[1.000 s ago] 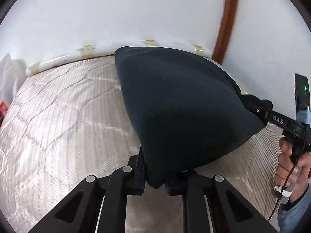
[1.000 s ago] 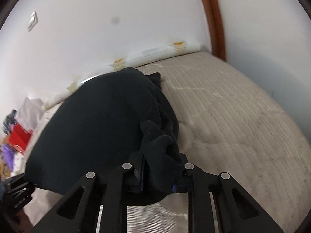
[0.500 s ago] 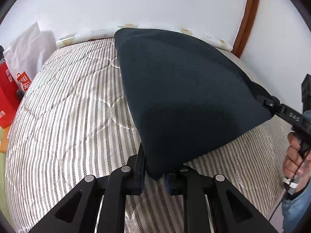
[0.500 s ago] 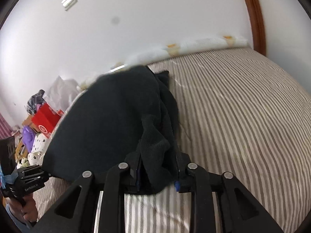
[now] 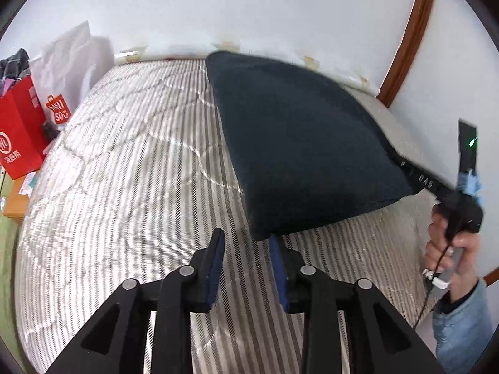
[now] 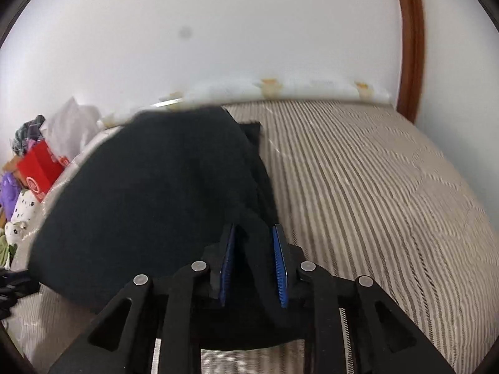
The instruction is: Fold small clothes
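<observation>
Your left gripper [image 5: 246,249] is opening: its blue pads [image 5: 216,261] stand apart with striped bedding visible between them, and the lower corner of the dark navy garment [image 5: 299,143] hangs just ahead of the right-hand pad, touching or nearly touching its tip but not pinched. The garment stretches up and away from that corner as one taut, smooth sheet above the striped quilted mattress [image 5: 131,162], its far top corner reaching toward the white wall, its right-hand edge running to your other tool.

Your right gripper [image 6: 253,265] has a bunched fold of the same dark cloth lying between its blue pads [image 6: 280,268]. The pads sit visibly apart, and blue facing shows on both inner sides; whether they press the cloth you cannot tell from this view, though in the left wrist view the garment's edge hangs from that tool, so it has not dropped. Your right hand [image 5: 449,246], in a denim sleeve [image 5: 461,321], grips the handle at the right edge of the left view, a green light glowing on the unit above it.

The rest of the garment drapes to the left of the right gripper, over the mattress. Beside the bed at left stand a red shopping bag [image 5: 18,131] and a white plastic bag [image 5: 71,62]. A brown wooden door frame [image 6: 408,43] runs up the wall at right
</observation>
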The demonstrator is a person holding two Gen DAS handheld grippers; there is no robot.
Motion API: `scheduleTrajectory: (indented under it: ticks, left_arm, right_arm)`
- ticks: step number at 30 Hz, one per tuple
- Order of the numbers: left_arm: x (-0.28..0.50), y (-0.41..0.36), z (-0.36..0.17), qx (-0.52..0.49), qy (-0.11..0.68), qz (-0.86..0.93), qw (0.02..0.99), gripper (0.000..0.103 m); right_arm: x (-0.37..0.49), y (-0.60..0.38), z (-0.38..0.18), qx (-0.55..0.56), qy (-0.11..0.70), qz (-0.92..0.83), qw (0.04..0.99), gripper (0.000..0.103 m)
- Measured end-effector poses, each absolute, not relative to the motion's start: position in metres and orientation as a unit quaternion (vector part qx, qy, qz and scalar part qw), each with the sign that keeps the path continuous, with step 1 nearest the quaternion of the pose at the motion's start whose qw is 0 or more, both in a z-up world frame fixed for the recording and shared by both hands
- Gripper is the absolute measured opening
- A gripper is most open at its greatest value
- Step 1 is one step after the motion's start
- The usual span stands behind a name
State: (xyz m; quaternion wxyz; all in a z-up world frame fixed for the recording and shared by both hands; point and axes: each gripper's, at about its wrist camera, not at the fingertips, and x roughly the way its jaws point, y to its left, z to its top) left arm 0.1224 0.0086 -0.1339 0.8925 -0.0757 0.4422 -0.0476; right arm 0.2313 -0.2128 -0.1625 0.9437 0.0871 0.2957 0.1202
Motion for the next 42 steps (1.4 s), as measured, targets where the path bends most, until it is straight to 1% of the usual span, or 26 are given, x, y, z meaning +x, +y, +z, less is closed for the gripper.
scheduleTrajectory:
  ticks: [2,3,4,8,12,15,18,20,22,26,30,36,39,41,42]
  left_arm:
    - [0.12,0.009,-0.124,-0.078,0.427,-0.05,0.9,0.039]
    - [0.119,0.01,-0.119,-0.081,0.418,-0.053,0.903,0.046]
    - [0.121,0.01,-0.114,-0.085,0.409,-0.057,0.907,0.051]
    - [0.145,0.003,-0.113,-0.081,0.397,-0.062,0.912,0.051]
    - [0.171,-0.003,-0.138,-0.092,0.426,-0.064,0.898,0.051]
    - [0.176,-0.008,-0.158,-0.081,0.453,-0.056,0.886,0.054]
    - [0.173,-0.008,-0.162,-0.091,0.451,-0.058,0.886,0.054]
    - [0.172,-0.008,-0.16,-0.089,0.451,-0.057,0.886,0.054]
    - [0.17,-0.009,-0.158,-0.087,0.451,-0.055,0.886,0.054]
    - [0.168,-0.011,-0.151,-0.079,0.453,-0.046,0.887,0.053]
    - [0.164,-0.01,-0.134,-0.083,0.439,-0.036,0.894,0.052]
    - [0.155,-0.018,-0.106,-0.077,0.42,-0.027,0.904,0.061]
    - [0.146,-0.021,-0.092,-0.072,0.409,-0.021,0.91,0.066]
    - [0.136,-0.024,-0.082,-0.067,0.399,-0.019,0.914,0.066]
    - [0.131,-0.026,-0.077,-0.064,0.395,-0.014,0.916,0.067]
  right_arm:
    - [0.228,-0.217,-0.16,0.091,0.296,0.118,0.943,0.023]
    - [0.226,-0.22,-0.158,0.09,0.297,0.118,0.943,0.023]
    - [0.225,-0.222,-0.157,0.091,0.297,0.118,0.943,0.023]
    - [0.216,-0.23,-0.148,0.094,0.3,0.114,0.942,0.023]
    - [0.21,-0.238,-0.155,0.078,0.314,0.093,0.942,0.023]
    - [0.207,-0.248,-0.161,0.09,0.326,0.097,0.936,0.023]
    - [0.198,-0.25,-0.149,0.097,0.313,0.093,0.94,0.024]
    - [0.194,-0.246,-0.139,0.095,0.294,0.097,0.946,0.024]
    - [0.197,-0.238,-0.136,0.087,0.293,0.104,0.946,0.024]
    - [0.211,-0.23,-0.151,0.077,0.333,0.094,0.935,0.024]
    - [0.209,-0.237,-0.153,0.081,0.348,0.078,0.931,0.024]
    - [0.191,-0.236,-0.13,0.063,0.347,0.062,0.934,0.026]
    - [0.18,-0.234,-0.117,0.056,0.347,0.056,0.934,0.03]
    - [0.169,-0.233,-0.106,0.054,0.342,0.055,0.936,0.042]
    - [0.162,-0.234,-0.1,0.056,0.337,0.057,0.938,0.044]
